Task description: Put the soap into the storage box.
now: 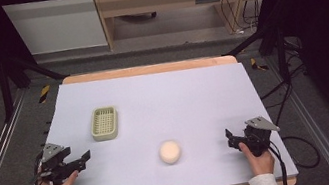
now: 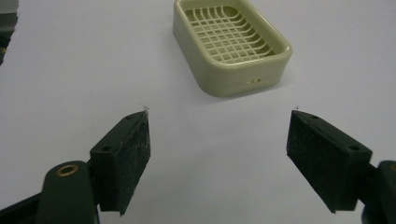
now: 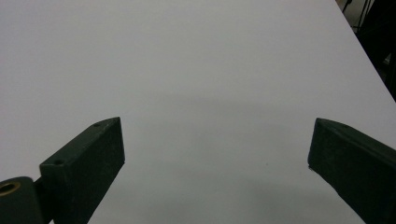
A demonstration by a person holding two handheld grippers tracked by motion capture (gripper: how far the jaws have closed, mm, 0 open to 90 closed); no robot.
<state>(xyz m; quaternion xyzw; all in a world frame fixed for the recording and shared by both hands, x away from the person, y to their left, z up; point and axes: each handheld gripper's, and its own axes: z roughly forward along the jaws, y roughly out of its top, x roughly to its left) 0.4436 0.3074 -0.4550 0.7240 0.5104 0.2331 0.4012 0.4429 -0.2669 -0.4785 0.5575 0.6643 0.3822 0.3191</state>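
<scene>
A pale green soap dish (image 1: 105,123) with a slatted grid floor sits left of the table's middle; it is also ahead of the jaws in the left gripper view (image 2: 232,44). A round cream soap bar (image 1: 170,152) lies nearer the front, between the two hands. My left gripper (image 1: 82,163) rests at the front left, open and empty, its jaws wide apart (image 2: 218,140). At the front right my right gripper (image 1: 230,140) is open too, with bare table between its jaws (image 3: 217,149).
A white sheet (image 1: 163,97) covers the wooden table. Cables (image 1: 304,150) trail off the right edge. Dark frame legs (image 1: 9,83) stand at both far corners, and a wooden desk (image 1: 162,1) stands behind the table.
</scene>
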